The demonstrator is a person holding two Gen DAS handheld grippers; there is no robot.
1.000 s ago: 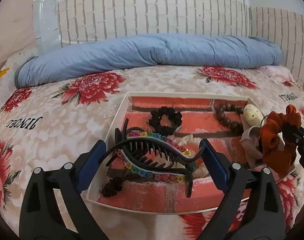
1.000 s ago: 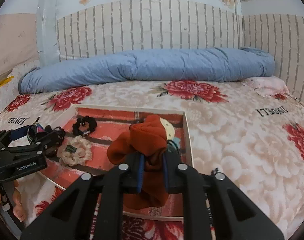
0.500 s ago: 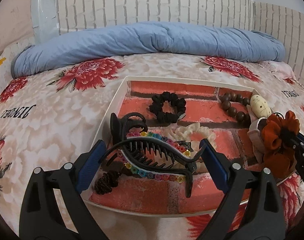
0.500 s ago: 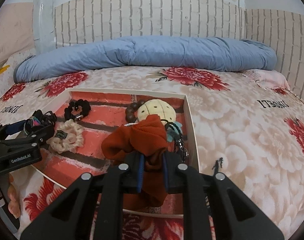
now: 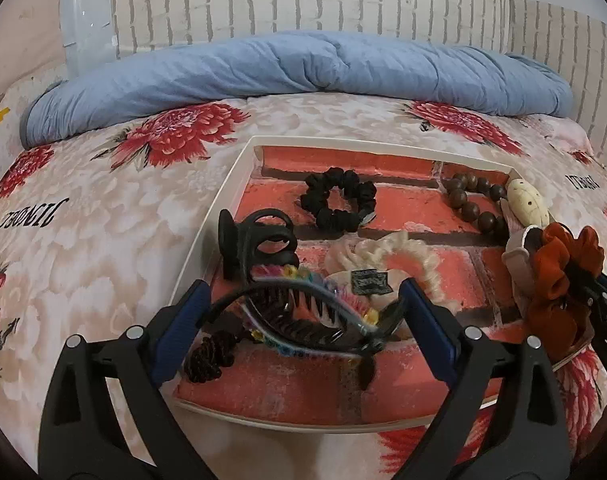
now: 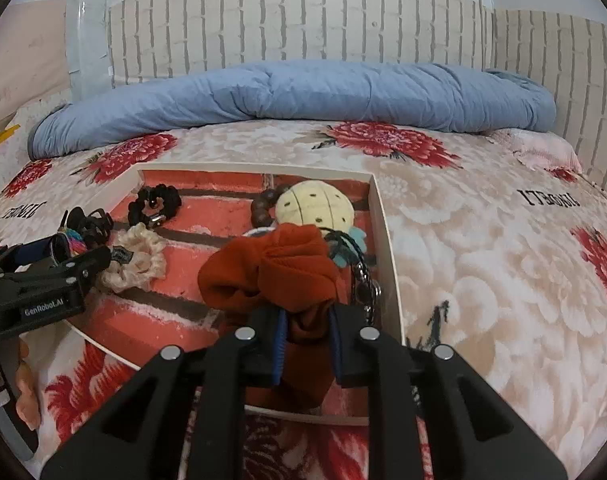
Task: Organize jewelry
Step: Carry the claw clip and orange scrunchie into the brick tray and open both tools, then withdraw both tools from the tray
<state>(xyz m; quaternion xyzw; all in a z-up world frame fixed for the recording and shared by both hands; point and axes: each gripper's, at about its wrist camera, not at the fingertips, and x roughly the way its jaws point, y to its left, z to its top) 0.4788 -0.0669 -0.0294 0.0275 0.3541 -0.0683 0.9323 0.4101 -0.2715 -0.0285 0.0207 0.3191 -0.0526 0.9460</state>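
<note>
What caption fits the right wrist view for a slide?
Right tool shut on a rust-orange scrunchie above the brick-lined tray, beside the cream scrunchie.

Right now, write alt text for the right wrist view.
The right gripper is shut on a rust-orange scrunchie over a shallow tray with a red brick-print floor, set on a floral bedspread. The tray holds a cream scrunchie, a black scrunchie and brown beads; the left gripper enters from the left edge.
</note>
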